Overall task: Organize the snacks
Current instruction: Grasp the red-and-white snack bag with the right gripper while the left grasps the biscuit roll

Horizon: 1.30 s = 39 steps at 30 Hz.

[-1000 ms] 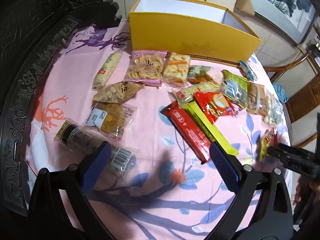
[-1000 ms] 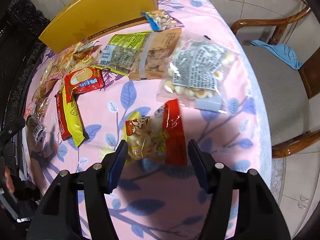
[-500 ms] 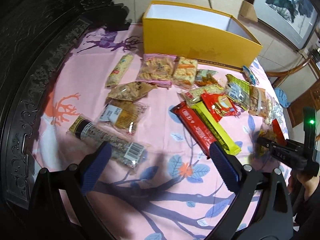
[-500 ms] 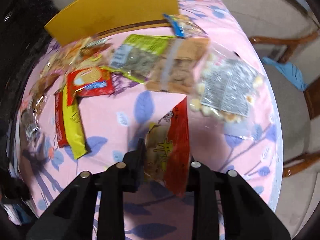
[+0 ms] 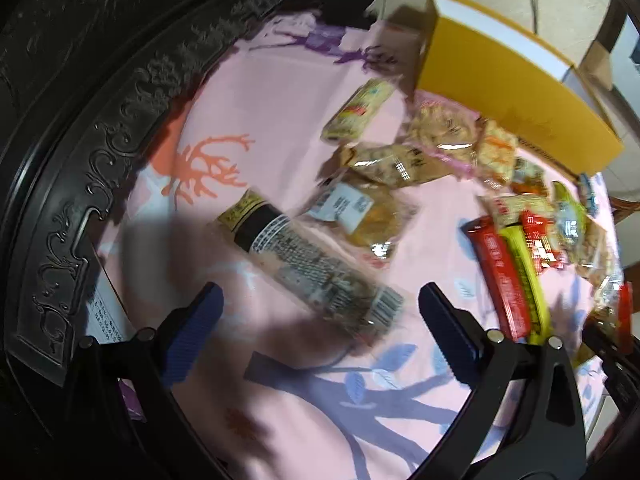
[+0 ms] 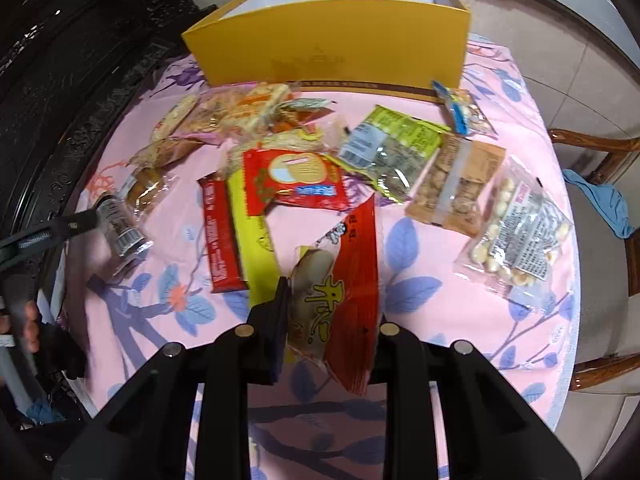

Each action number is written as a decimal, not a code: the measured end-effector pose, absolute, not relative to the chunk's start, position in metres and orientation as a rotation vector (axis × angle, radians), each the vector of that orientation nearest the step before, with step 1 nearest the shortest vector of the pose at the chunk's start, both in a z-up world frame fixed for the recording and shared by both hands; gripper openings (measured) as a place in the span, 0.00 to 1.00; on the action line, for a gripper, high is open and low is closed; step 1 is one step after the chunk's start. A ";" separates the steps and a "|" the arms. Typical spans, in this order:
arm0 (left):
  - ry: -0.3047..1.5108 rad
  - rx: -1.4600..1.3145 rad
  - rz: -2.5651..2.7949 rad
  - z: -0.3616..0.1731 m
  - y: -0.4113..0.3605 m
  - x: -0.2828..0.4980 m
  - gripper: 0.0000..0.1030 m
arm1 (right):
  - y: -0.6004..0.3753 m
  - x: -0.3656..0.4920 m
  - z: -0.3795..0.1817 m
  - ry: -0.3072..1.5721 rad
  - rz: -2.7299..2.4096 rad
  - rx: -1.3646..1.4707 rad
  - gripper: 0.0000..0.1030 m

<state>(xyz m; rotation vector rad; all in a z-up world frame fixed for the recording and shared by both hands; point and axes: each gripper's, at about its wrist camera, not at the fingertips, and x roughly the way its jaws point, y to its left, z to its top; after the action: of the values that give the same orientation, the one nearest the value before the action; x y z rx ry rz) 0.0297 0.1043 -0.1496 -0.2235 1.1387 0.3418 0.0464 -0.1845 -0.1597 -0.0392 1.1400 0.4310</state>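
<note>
The left gripper (image 5: 320, 320) hangs wide apart over the pink tablecloth (image 5: 280, 92), a long clear snack tube (image 5: 308, 264) lying just beyond its fingers toward twelve o'clock. The right gripper (image 6: 332, 312) pinches a red peanut packet (image 6: 344, 280), lifted off the cloth. The yellow box (image 6: 332, 48) stands at twelve o'clock.

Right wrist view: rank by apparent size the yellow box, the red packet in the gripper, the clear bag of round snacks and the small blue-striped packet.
1. yellow box, clearly largest.
2. and 3. red packet and clear bag of round snacks: they look alike, and the packet's nearness to the camera inflates it.
4. small blue-striped packet, smallest.
</note>
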 end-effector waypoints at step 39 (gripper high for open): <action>1.264 -0.276 0.027 -0.178 0.057 0.014 0.34 | -0.179 0.047 -0.138 1.120 0.453 0.012 0.25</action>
<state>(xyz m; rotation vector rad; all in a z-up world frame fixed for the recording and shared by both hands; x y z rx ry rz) 0.0136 0.0572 -0.1780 -0.2759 1.2637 0.0273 0.0471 -0.1786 -0.1377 0.0125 1.1198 0.4527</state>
